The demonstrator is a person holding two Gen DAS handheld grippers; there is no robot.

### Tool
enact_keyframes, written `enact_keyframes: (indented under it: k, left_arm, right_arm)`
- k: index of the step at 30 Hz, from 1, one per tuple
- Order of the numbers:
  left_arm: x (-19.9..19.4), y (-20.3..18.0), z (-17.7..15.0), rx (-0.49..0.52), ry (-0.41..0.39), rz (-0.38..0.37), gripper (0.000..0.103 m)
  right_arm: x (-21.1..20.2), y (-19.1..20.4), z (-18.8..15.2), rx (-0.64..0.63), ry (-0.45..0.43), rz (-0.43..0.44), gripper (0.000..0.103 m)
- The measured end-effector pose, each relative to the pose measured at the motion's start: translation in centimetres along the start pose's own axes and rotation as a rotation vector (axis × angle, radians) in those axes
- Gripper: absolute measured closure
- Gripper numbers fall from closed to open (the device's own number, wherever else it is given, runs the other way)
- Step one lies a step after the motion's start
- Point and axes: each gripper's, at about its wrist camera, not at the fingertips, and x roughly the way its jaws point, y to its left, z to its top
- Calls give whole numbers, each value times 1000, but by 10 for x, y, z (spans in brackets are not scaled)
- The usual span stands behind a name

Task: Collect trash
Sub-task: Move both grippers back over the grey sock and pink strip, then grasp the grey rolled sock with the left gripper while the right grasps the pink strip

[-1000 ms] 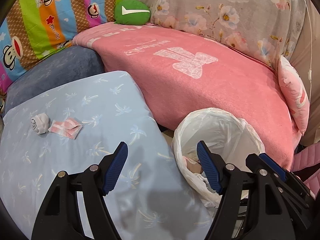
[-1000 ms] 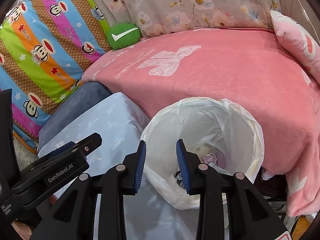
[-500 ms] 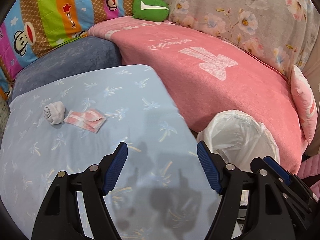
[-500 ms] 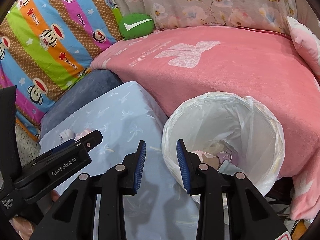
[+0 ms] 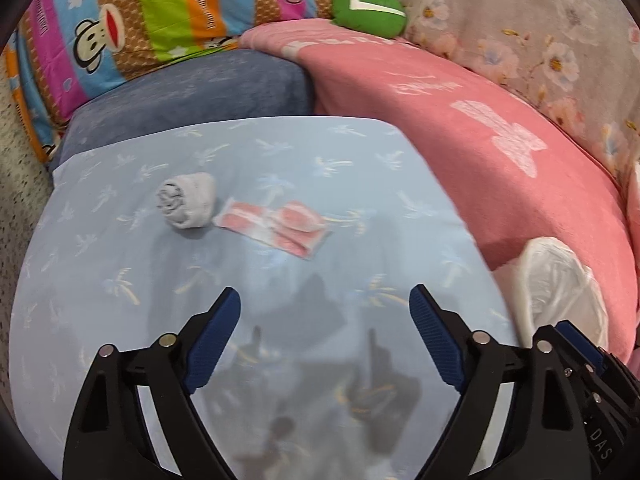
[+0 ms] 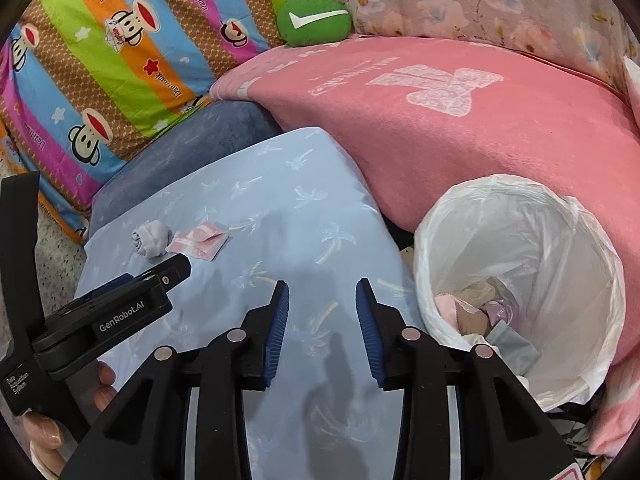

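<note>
Spreading across the right of both views, a pink blanket (image 5: 460, 168) covers the seat, backed by a grey floral cloth (image 5: 540, 32) and a striped monkey-print quilt (image 6: 100, 60), with a green cushion (image 5: 370, 8) bearing a white tick wedged where the two meet. A dark blue cushion (image 5: 200, 92) lies between the quilt and the desk (image 5: 120, 280), which wears a pale blue cloth printed with palm trees. Standing just beside the desk's right edge, against the blanket, a bin lined with a white plastic bag (image 6: 520, 240) already holds crumpled scraps at its bottom, seen in the right wrist view. The left gripper (image 5: 324, 320) hangs over the bare cloth with nothing between its blue pads; its jaws are opening and stand wide apart. The right gripper (image 6: 322, 312) hovers over the desk near the bin, its jaws opening a little yet set fairly close, also with nothing between them. A person's fingers (image 6: 104, 376) wrap the left tool's handle at the lower left of the right wrist view. On the far left part of the desk, well ahead of both grippers, lie the two pieces of trash: a flat pink-and-white wrapper (image 5: 276, 226) and, touching its left end, a small rolled grey wad (image 5: 186, 204).
</note>
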Motion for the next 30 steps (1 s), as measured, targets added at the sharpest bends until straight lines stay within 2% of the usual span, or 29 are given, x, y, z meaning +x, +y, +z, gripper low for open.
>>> enact_keyframes:
  k: [8, 13, 22, 30]
  left_arm:
    - [18, 59, 13, -43, 5, 108, 13]
    - [31, 85, 28, -77, 12, 136, 12]
    - [60, 105, 52, -115, 32, 124, 12]
    - [76, 123, 55, -179, 54, 100, 14]
  right_arm:
    - [47, 46, 8, -36, 62, 73, 60]
    - [80, 72, 18, -60, 90, 95, 57]
    - [124, 110, 44, -76, 97, 117, 52]
    - [157, 121, 52, -69, 124, 123, 51]
